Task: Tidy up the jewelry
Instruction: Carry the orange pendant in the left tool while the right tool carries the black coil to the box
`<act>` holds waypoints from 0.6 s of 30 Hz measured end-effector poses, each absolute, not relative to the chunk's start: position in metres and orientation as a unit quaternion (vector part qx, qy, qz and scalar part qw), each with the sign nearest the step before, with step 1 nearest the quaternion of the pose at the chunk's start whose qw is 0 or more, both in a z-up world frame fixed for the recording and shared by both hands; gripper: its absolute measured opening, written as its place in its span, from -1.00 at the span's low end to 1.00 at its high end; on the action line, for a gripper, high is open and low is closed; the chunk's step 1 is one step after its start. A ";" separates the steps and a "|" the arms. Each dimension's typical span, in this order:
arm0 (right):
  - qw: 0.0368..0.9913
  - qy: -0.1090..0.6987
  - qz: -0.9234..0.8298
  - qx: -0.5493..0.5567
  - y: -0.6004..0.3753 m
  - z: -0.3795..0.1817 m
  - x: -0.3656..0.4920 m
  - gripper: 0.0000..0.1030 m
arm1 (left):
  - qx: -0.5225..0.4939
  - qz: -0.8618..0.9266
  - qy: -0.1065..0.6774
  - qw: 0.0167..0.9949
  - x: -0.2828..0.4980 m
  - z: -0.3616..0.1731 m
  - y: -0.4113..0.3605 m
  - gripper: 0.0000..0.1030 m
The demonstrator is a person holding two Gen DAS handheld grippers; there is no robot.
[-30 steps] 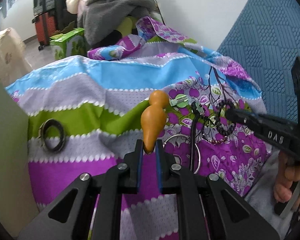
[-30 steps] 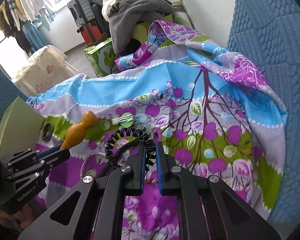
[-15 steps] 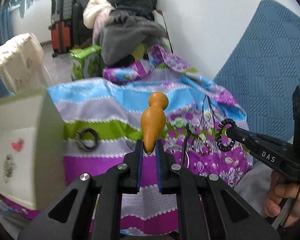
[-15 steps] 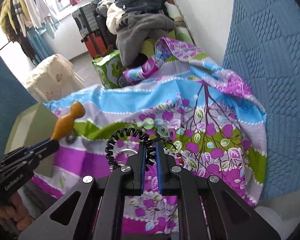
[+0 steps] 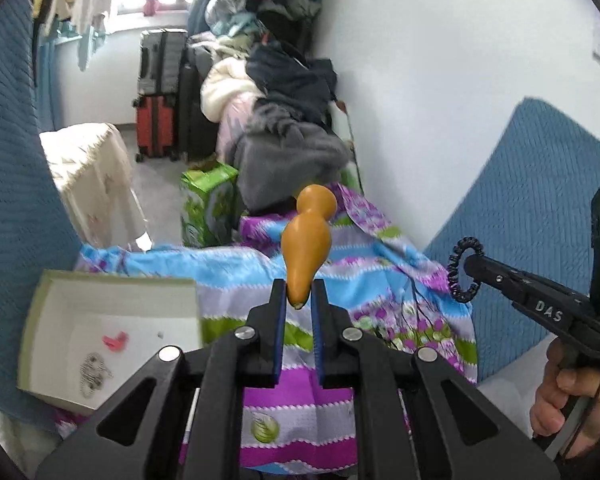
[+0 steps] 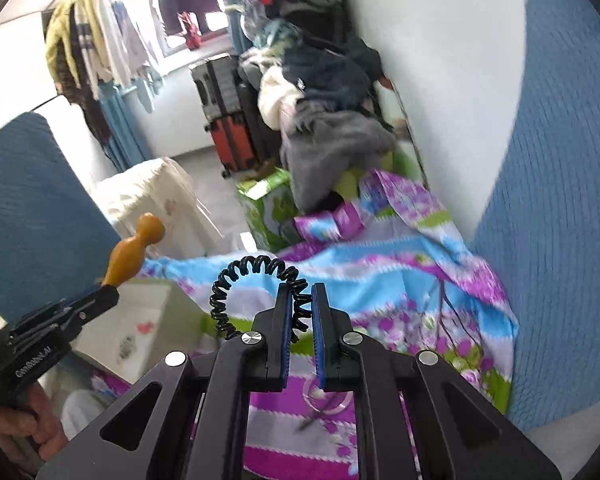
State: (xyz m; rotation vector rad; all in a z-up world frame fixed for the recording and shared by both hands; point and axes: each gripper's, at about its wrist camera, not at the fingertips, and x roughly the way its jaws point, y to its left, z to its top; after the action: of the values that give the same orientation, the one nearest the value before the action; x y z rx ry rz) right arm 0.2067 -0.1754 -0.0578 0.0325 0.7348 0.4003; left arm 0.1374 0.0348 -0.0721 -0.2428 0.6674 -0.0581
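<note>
My left gripper is shut on an orange gourd-shaped pendant and holds it upright in the air; it also shows in the right wrist view. My right gripper is shut on a black coiled band, lifted above the colourful cloth; the band also shows in the left wrist view. An open white box lies lower left with a red piece and a silvery piece inside.
Blue cushions stand at the right and left. A clear bangle lies on the cloth below my right gripper. Behind are a clothes pile, suitcases, a green carton and a covered stool.
Both grippers have risen well above the cloth with their items. The views tilted up to show the room, and the open box now shows its inside.
</note>
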 end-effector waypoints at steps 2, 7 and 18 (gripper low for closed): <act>0.916 0.346 0.203 0.016 -0.164 -0.045 0.207 -0.85 | -0.119 -0.021 0.315 0.942 0.134 -0.061 0.045 -0.77; 0.916 0.329 0.231 0.007 -0.130 -0.022 0.203 -0.85 | -0.117 0.003 0.294 0.948 0.121 -0.042 0.074 -0.77; 0.895 0.332 0.297 -0.023 -0.036 -0.032 0.196 -0.85 | -0.139 0.070 0.305 0.940 0.102 -0.067 0.149 -0.77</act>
State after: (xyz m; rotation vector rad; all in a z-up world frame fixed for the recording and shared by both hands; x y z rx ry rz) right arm 0.1960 -0.0359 -0.0317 -0.0486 0.6872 0.6152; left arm 0.1016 0.1488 -0.0667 -0.2844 0.6222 0.1426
